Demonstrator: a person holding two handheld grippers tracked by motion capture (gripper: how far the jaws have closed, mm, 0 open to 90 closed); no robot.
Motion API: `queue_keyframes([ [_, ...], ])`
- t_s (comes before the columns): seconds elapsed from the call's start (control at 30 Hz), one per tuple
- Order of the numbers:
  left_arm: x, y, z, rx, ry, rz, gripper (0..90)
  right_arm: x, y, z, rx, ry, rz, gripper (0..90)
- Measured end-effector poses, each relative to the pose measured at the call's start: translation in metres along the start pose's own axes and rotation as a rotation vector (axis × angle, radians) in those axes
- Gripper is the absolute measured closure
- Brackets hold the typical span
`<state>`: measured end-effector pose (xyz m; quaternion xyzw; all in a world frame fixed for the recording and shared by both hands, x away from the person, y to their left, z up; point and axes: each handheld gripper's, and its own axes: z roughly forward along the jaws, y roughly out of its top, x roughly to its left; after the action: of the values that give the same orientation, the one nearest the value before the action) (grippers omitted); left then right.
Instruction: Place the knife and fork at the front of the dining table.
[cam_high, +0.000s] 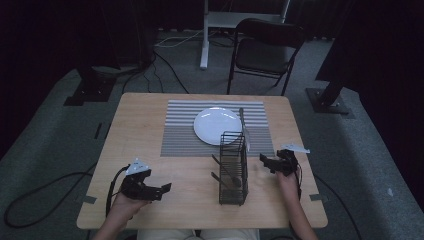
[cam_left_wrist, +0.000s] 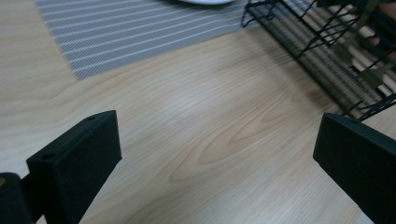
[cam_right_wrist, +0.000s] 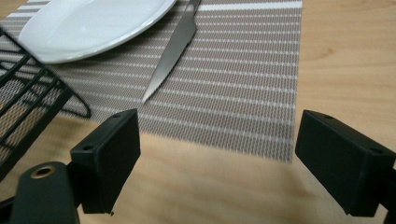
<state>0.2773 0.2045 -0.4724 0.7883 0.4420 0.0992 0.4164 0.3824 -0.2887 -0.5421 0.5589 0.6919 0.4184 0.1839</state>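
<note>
A table setting looks to be the work in hand. One silver table knife (cam_right_wrist: 173, 44) lies on the grey striped placemat (cam_high: 182, 130), just right of the one round white plate (cam_high: 216, 125). Its long axis runs from the table's far edge toward the near edge, with the tip pointing near.

The black wire cutlery basket (cam_high: 233, 172) stands just off the placemat's near edge, right of the table's middle. It holds what look like two dark-handled utensils (cam_high: 226, 172); an exact count is hard in the dim high view.

The right gripper (cam_high: 272, 164) hovers just right of the basket, near the table's right edge, its jaws wide apart with nothing between them. The left gripper (cam_high: 159, 189) sits near the table's near-left corner, jaws also spread and empty, over bare wood.

The coming move likely turns on the basket. It lies to the left of the right gripper and close by, and to the right of the left gripper, well apart. The right hand is the nearer. The utensils lean lengthwise along the basket, handles toward the near edge.
</note>
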Motion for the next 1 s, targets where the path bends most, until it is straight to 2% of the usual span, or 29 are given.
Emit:
queue_keyframes([
  [0.17, -0.009, 0.01, 0.008, -0.012, -0.035, 0.008, 3.4, -0.001, -0.012, -0.016, -0.011, 0.001, -0.002, 13.7],
  [0.3, -0.016, 0.017, 0.013, -0.018, -0.042, 0.033, 3.4, -0.002, -0.02, -0.026, -0.019, 0.009, 0.007, 13.7],
  [0.4, -0.019, 0.022, 0.015, -0.024, -0.054, 0.034, 3.4, -0.001, -0.025, -0.033, -0.016, 0.012, 0.009, 13.7],
  [0.7, -0.027, 0.036, 0.029, -0.032, -0.074, 0.055, 4.6, 0.005, -0.042, -0.051, -0.011, 0.004, -0.024, 13.7],
  [0.83, -0.032, 0.044, 0.034, -0.031, -0.084, 0.08, 7.1, 0.006, -0.048, -0.057, -0.012, 0.007, -0.025, 13.7],
  [0.9, -0.035, 0.048, 0.035, -0.043, -0.088, 0.083, 12.4, 0.006, -0.051, -0.06, -0.012, 0.009, -0.027, 13.7],
  [1.0, -0.038, 0.054, 0.037, -0.05, -0.104, 0.088, 15.0, 0.006, -0.055, -0.065, -0.017, 0.008, -0.023, 13.7],
])
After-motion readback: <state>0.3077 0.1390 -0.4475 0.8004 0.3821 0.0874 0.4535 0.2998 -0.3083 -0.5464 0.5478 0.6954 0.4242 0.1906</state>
